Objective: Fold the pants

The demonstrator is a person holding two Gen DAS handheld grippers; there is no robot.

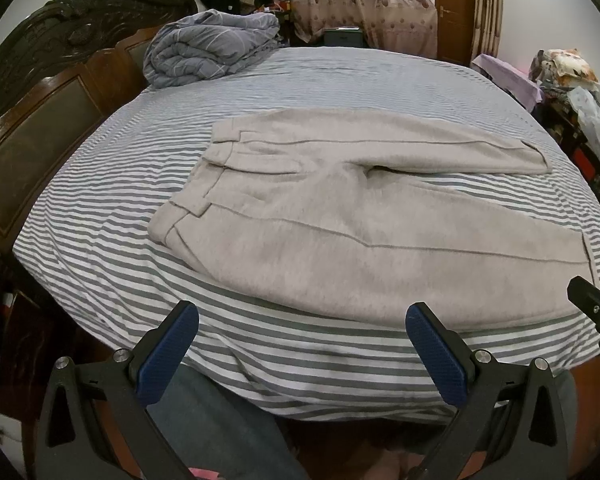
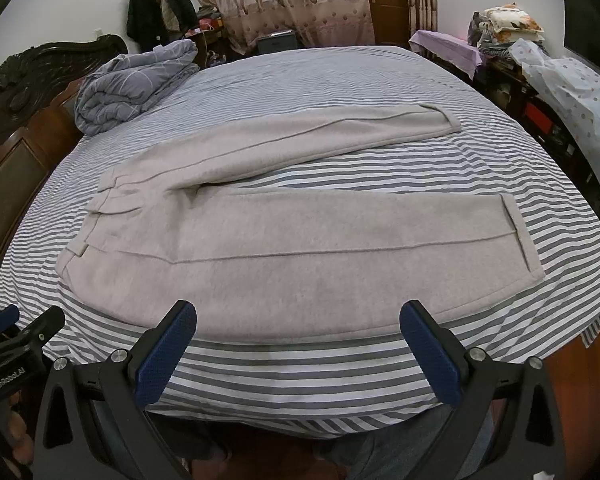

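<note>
Light beige pants (image 1: 340,216) lie flat on the striped bed, waistband to the left, both legs spread apart toward the right; they also show in the right wrist view (image 2: 284,240). My left gripper (image 1: 302,316) is open and empty, hovering at the bed's near edge just short of the near leg. My right gripper (image 2: 298,316) is open and empty, its fingertips at the near leg's lower edge. The right gripper's tip shows at the right border of the left wrist view (image 1: 596,304), and the left gripper shows at the left border of the right wrist view (image 2: 20,336).
The bed sheet (image 1: 112,216) has grey and white stripes. A rolled grey quilt (image 1: 212,48) lies at the far left corner by the dark wooden headboard (image 1: 40,112). Cluttered furniture with bags (image 2: 560,80) stands along the right side. Curtains and a door are behind.
</note>
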